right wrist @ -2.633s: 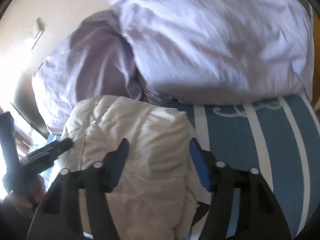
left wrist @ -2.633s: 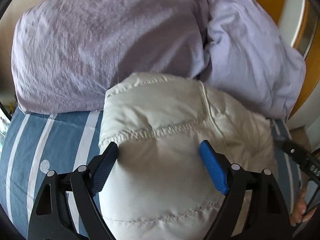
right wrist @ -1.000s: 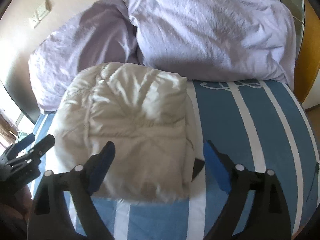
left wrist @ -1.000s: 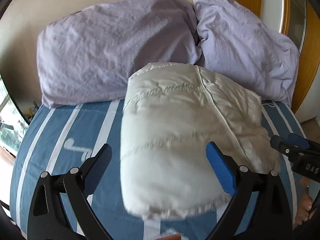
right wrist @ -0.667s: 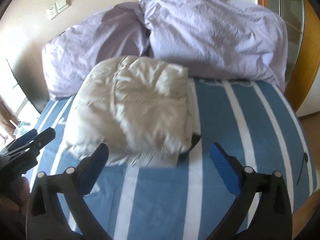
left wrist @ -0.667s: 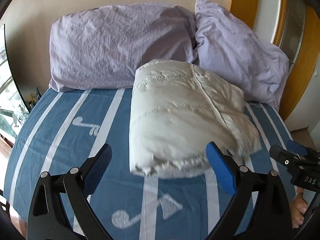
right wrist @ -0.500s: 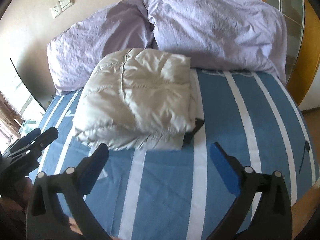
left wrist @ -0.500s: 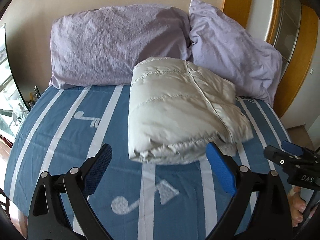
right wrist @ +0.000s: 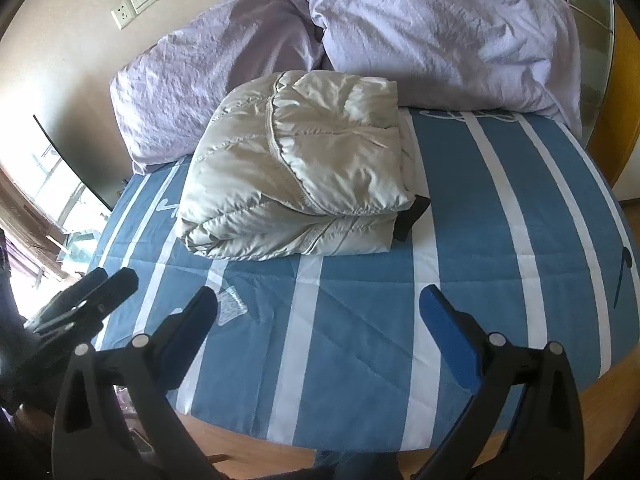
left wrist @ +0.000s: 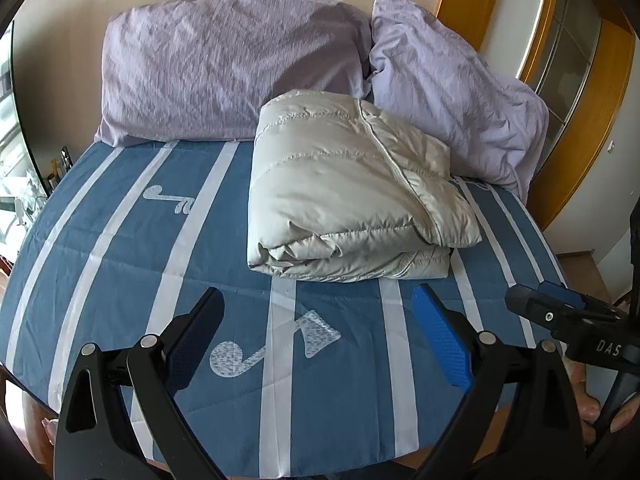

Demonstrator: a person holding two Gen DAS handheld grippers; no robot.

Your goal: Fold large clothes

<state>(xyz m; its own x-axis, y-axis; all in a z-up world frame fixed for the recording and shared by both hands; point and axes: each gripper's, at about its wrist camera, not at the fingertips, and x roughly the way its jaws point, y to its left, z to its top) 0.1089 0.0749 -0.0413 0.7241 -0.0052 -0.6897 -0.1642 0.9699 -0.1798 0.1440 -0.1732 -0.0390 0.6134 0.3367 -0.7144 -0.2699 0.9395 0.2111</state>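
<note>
A cream quilted puffer jacket (left wrist: 344, 192) lies folded in a thick bundle on the blue striped bed cover (left wrist: 120, 240), against the pillows. It also shows in the right wrist view (right wrist: 304, 172), with a black part sticking out at its right edge. My left gripper (left wrist: 316, 336) is open and empty, held back over the near part of the bed, apart from the jacket. My right gripper (right wrist: 320, 332) is open and empty too, near the bed's front edge. The right gripper's tip (left wrist: 560, 312) shows at the right of the left wrist view.
Two lilac pillows (left wrist: 232, 68) (left wrist: 452, 100) lean against the wall behind the jacket. A wooden frame (left wrist: 592, 128) stands at the right. A window (right wrist: 52, 200) is at the left. The bed's wooden front edge (right wrist: 260, 456) is just below my grippers.
Both grippers have let go of the jacket and drawn back toward the bed's front edge. The folded jacket stays against the pillows.
</note>
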